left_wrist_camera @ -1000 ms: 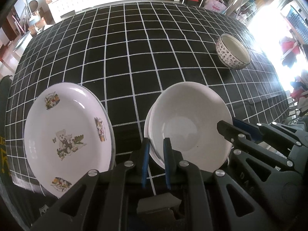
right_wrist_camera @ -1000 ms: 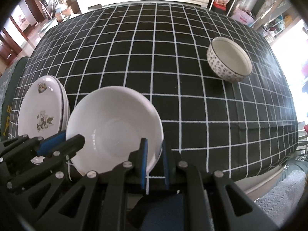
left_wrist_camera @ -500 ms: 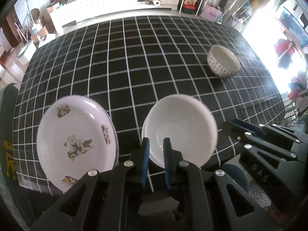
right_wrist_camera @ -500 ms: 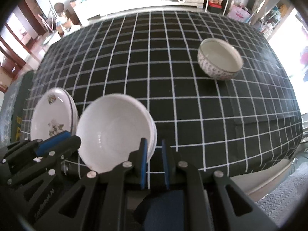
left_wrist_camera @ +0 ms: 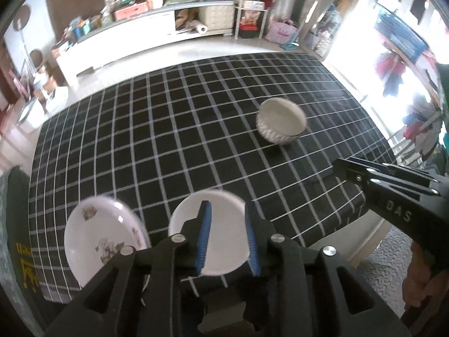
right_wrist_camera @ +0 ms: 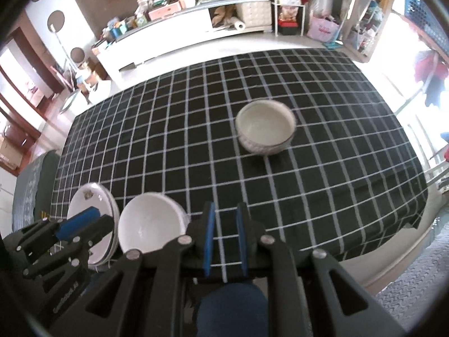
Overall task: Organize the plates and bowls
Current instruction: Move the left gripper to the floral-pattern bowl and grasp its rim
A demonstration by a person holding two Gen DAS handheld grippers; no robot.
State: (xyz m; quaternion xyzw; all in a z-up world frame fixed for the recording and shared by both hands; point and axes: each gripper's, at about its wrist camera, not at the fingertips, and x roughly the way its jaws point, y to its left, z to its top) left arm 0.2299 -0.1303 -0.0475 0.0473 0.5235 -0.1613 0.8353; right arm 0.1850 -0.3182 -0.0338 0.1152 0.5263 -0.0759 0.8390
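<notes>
Stacked plain white bowls [left_wrist_camera: 224,233] [right_wrist_camera: 151,224] sit at the near edge of the black checked table. A stack of white plates with animal prints [left_wrist_camera: 103,241] [right_wrist_camera: 92,205] lies just left of them. A patterned bowl [left_wrist_camera: 280,125] [right_wrist_camera: 265,129] stands alone at the right middle of the table. My left gripper [left_wrist_camera: 228,236] is open and empty, raised above and in front of the white bowls. My right gripper [right_wrist_camera: 225,238] is open and empty, above the table's near edge to the right of the bowls.
The black checked tablecloth [left_wrist_camera: 168,140] covers the whole table, with its near edge [right_wrist_camera: 336,250] below my grippers. A white low cabinet [right_wrist_camera: 182,31] with clutter stands beyond the far edge. Bright windows lie to the right.
Both grippers have opened, let go of the white bowls' rim, and pulled back and up. The bowls now rest on the table beside the plates.
</notes>
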